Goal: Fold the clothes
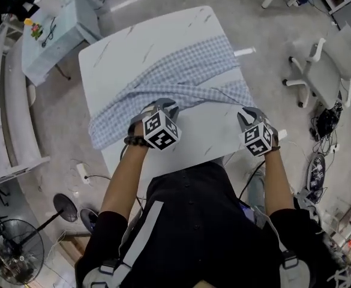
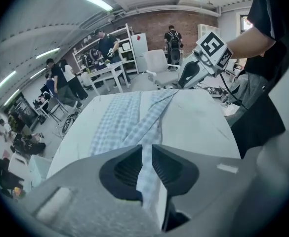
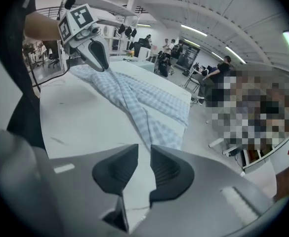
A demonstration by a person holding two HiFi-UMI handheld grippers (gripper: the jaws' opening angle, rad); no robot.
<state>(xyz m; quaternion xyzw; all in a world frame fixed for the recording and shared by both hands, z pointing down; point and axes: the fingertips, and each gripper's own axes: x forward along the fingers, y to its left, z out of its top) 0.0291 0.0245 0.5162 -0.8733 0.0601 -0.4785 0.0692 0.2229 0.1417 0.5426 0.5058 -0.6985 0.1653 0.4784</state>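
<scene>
A blue checked shirt [image 1: 193, 71] lies spread across the white marble table [image 1: 133, 41], which also shows bare in the left gripper view [image 2: 198, 122]. My left gripper [image 1: 163, 108] is at the shirt's near edge, left of centre. Its jaws [image 2: 146, 147] are shut on a strip of the checked cloth [image 2: 149, 127] that runs up between the pads. My right gripper [image 1: 246, 116] is at the shirt's near right corner. Its jaws [image 3: 144, 148] stand a narrow gap apart, and only pale surface shows between the pads. The checked cloth [image 3: 154, 127] ends right at the tips.
A white office chair [image 1: 325, 65] stands right of the table, with cables [image 1: 325, 122] on the floor near it. A light blue side table [image 1: 55, 35] is at the far left and a floor fan [image 1: 13, 251] at the near left. Several people [image 2: 107, 46] stand in the background.
</scene>
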